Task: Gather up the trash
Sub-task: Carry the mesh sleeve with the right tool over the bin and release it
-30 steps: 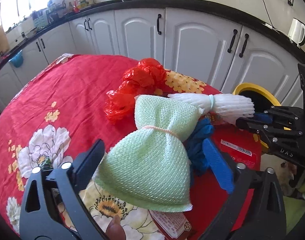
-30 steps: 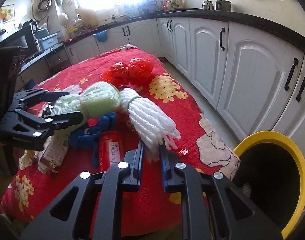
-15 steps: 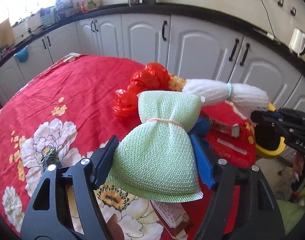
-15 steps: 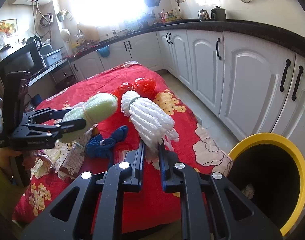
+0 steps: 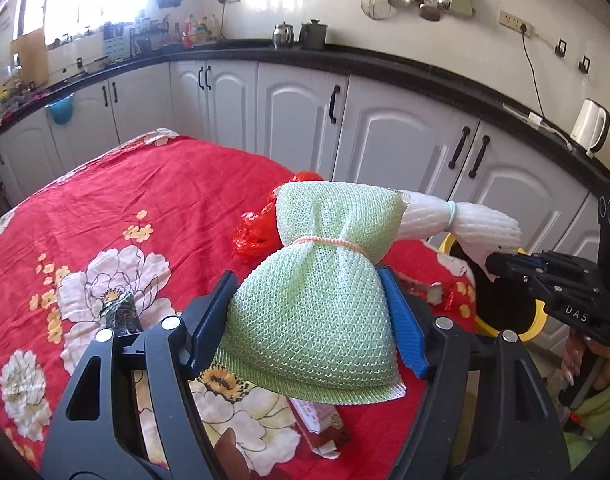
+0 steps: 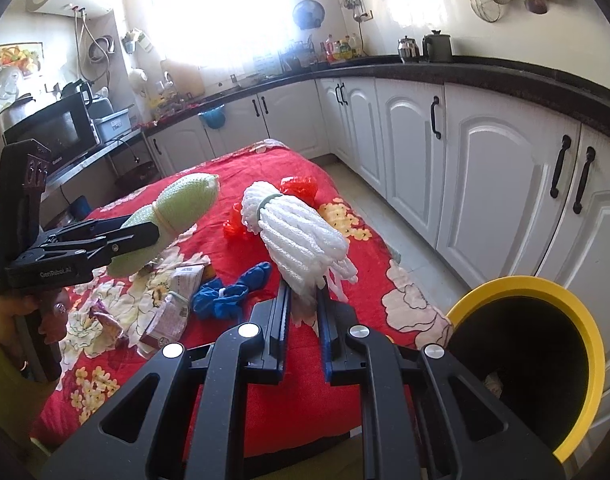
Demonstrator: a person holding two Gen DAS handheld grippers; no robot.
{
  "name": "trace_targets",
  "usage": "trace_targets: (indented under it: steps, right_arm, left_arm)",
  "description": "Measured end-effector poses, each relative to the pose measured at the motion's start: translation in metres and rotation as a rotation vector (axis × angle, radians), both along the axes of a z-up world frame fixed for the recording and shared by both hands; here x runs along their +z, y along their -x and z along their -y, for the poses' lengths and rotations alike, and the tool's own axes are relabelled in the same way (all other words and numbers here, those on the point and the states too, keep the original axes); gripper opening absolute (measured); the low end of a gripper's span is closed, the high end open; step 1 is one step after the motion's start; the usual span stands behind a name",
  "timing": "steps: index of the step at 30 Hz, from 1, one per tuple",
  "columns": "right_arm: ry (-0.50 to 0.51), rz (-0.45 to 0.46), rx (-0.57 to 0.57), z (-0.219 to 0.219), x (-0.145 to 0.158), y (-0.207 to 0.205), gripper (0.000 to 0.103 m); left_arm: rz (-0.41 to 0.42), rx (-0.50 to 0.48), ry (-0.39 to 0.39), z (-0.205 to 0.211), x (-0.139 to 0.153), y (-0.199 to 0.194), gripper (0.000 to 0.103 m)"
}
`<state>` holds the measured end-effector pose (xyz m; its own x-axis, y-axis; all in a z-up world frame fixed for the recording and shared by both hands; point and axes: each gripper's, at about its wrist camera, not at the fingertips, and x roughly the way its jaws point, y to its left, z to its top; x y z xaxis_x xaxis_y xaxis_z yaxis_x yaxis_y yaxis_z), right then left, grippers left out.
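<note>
Red cloth printed with white and yellow flowers covers the desk [image 6: 305, 408], and most of the trash lies on it or hangs above it. Pale green foam netting [image 5: 321, 304], cinched at its waist by a pink band, is clamped between the jaws of the left gripper [image 5: 309, 320] and held up off the cloth; in the right wrist view the same bundle [image 6: 173, 216] juts out past that gripper [image 6: 137, 240], which a hand [image 6: 33, 316] grips by its handle. White foam netting [image 6: 301, 236], tied near its far end with a greenish band, is pinched at its frayed lower end by the narrowly set jaws of the right gripper [image 6: 303, 304] and stands up over the near right part of the desk. Behind both bundles, toward the white cabinets [image 6: 485, 168], a crumpled red plastic bag [image 6: 297, 188] rests on the cloth. Under the green netting lie a blue glove [image 6: 229, 292], a printed carton [image 6: 173, 312] and a small wrapper [image 6: 105, 320], all on the floral patch near the desk's front edge. Just off the desk's right corner, on the floor beside the cabinets, a black bin with a yellow rim [image 6: 585, 332] stands with its mouth open; the left wrist view shows its rim [image 5: 533, 324] below the right gripper [image 5: 505, 264].
</note>
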<state>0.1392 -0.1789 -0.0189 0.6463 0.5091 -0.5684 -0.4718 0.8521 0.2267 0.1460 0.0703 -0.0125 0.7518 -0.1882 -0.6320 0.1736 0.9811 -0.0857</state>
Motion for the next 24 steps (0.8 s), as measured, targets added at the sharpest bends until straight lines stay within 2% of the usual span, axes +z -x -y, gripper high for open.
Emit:
trace_targets:
  steps: [11,24]
  right_arm:
    - [-0.017,0.042,-0.04,0.028,0.018,0.018,0.012]
    - [-0.024,0.078,-0.113,0.066,0.029,0.03,0.012]
  left_arm:
    - [0.075,-0.052,0.012,0.031,0.026,0.017,0.063]
    - [0.111,-0.106,0.034,0.069,0.038,0.019,0.063]
